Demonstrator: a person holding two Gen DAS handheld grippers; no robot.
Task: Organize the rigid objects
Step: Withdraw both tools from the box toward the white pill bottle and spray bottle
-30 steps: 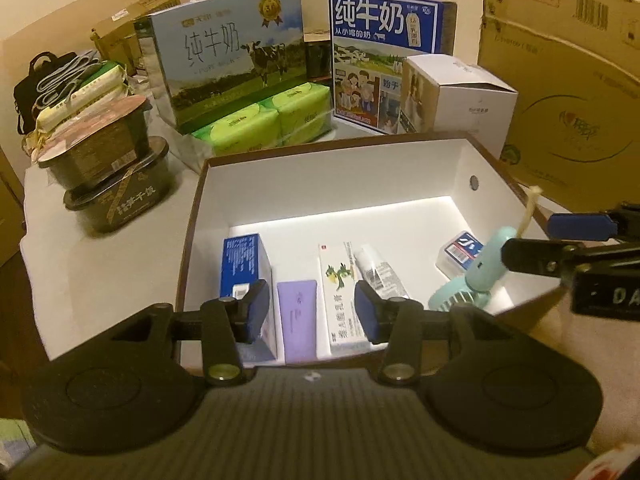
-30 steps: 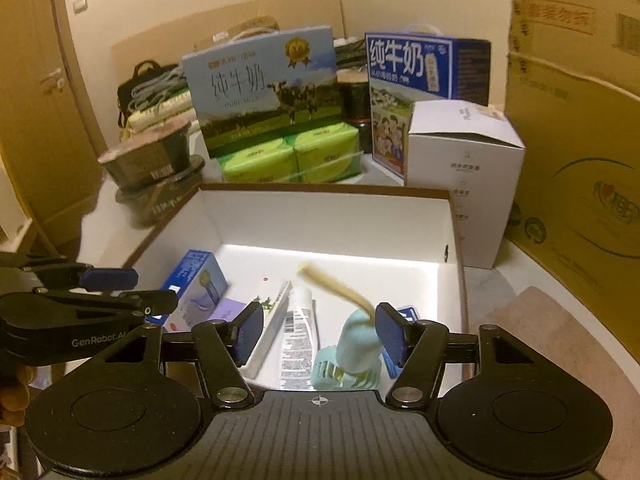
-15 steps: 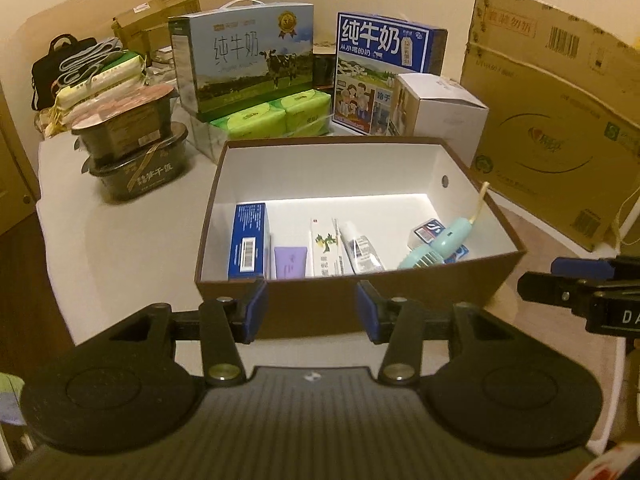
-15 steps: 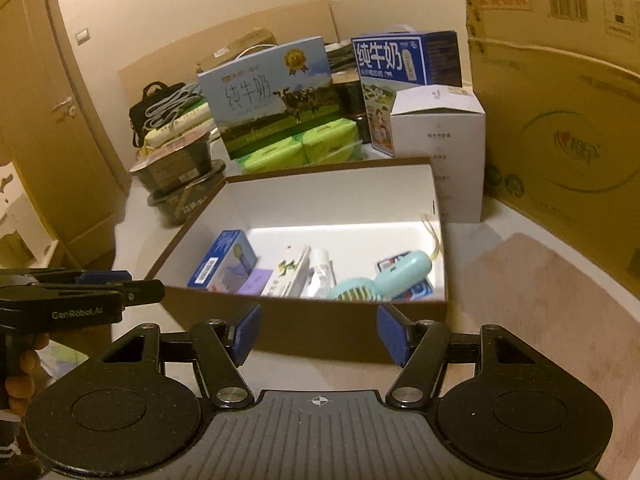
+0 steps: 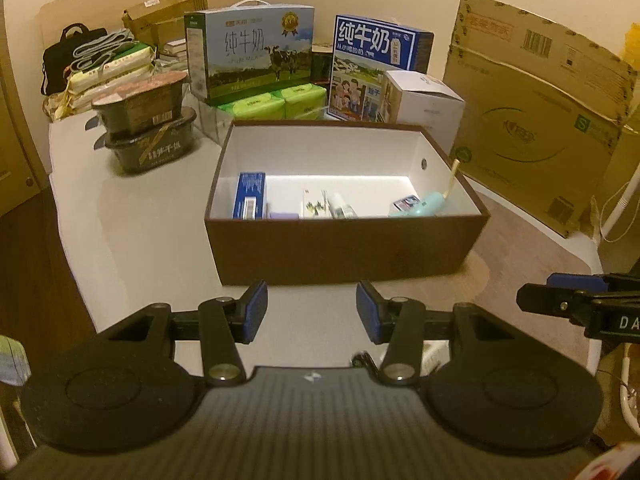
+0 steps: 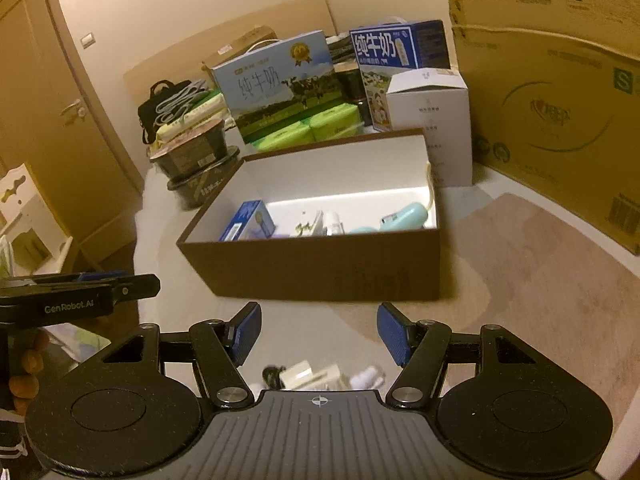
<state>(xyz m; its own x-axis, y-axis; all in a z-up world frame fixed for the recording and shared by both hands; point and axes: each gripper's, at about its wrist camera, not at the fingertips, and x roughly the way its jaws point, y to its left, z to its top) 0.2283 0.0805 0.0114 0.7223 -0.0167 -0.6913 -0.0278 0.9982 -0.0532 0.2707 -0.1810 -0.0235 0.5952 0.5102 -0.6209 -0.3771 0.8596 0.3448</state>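
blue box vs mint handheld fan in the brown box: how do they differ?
The blue box is rectangular and printed; the mint fan is rounded and plain. The blue box sits at the brown box's left end, the fan at its right end. Both are inside it, untouched.

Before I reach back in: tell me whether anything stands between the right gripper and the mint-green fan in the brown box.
The near wall of the brown box does: the right gripper, open and empty, sits low before it, and the mint-green fan lies behind it, against the right wall. From above, nothing visible covers the fan.

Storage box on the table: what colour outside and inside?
The storage box is dark brown outside, white inside; the left wrist view shows it best.
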